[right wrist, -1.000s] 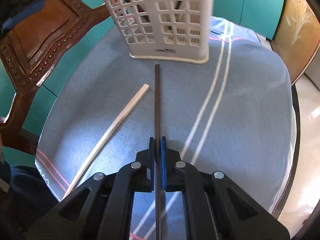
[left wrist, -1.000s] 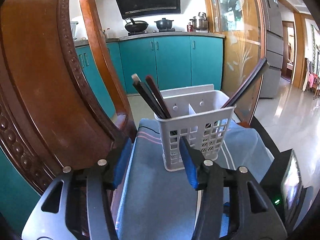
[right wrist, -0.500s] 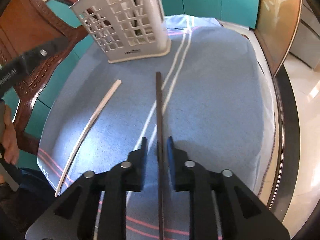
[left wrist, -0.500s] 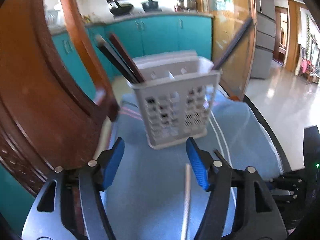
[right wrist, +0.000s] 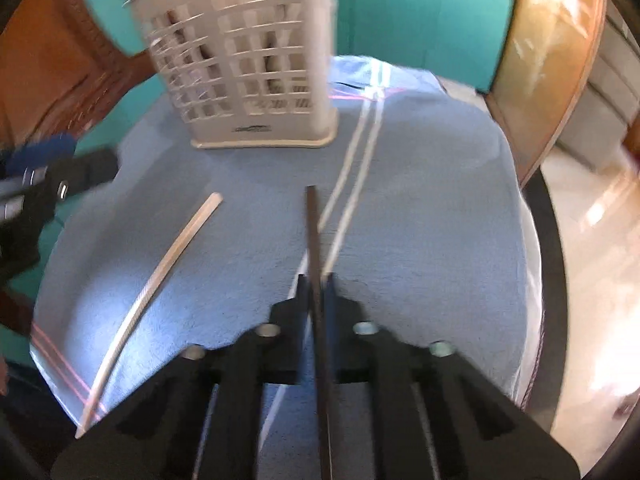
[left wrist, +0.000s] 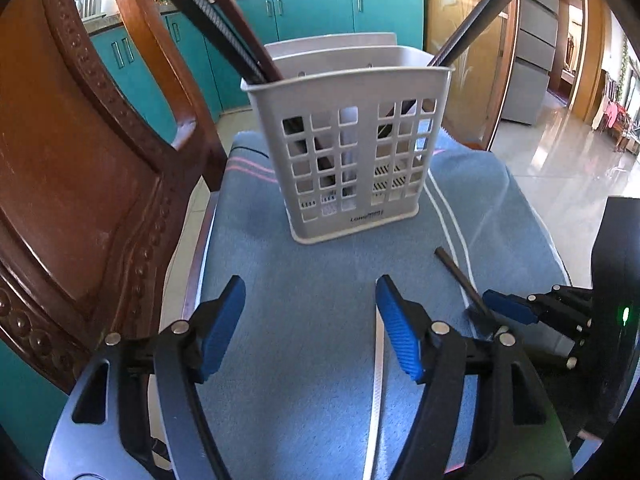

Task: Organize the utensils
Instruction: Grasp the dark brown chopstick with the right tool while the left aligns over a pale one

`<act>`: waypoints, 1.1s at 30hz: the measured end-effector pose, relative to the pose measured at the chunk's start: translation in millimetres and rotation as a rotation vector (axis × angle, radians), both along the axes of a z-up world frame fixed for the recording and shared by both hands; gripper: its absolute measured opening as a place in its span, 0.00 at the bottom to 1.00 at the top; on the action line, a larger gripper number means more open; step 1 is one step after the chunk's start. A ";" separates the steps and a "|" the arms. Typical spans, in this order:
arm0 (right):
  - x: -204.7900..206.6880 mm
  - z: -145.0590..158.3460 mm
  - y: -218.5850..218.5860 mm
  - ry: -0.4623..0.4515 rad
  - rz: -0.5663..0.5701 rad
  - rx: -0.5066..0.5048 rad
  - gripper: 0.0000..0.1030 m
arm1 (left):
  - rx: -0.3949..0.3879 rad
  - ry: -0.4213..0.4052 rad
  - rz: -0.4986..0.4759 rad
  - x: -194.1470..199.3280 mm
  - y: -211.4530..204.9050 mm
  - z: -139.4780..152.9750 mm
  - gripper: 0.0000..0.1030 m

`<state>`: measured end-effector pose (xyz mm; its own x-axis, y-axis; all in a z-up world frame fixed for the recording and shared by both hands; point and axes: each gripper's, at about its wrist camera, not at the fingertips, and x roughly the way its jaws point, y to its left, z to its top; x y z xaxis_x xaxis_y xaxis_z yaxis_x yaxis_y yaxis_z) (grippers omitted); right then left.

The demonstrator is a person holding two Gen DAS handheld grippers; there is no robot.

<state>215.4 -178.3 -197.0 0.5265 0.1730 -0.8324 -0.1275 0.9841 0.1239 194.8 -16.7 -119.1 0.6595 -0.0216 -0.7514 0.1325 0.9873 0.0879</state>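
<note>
A white slotted utensil holder (left wrist: 352, 148) stands on the blue cloth (left wrist: 300, 320), with several dark chopsticks (left wrist: 228, 28) leaning out of it; it also shows in the right wrist view (right wrist: 248, 72). My left gripper (left wrist: 310, 320) is open and empty, short of the holder. A white chopstick (left wrist: 378, 364) lies on the cloth beside its right finger; it also shows in the right wrist view (right wrist: 160, 276). My right gripper (right wrist: 316, 280) is shut on a dark chopstick (right wrist: 314, 236) that points toward the holder. That chopstick (left wrist: 460, 280) and gripper show at the right of the left wrist view.
A carved wooden chair back (left wrist: 80, 160) stands close on the left. The cloth covers a small round table (right wrist: 548, 248) whose dark edge shows at the right. Teal kitchen cabinets (left wrist: 312, 16) and a tiled floor lie beyond.
My left gripper pulled back from the holder, bringing the white chopstick into view. My right gripper loosened briefly, then closed on the dark chopstick again and moved toward the holder.
</note>
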 end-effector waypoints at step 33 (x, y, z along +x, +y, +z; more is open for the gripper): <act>-6.1 19.3 -23.2 -0.062 -0.053 0.028 0.23 | -0.041 0.286 -0.124 10.8 -21.2 -69.7 0.72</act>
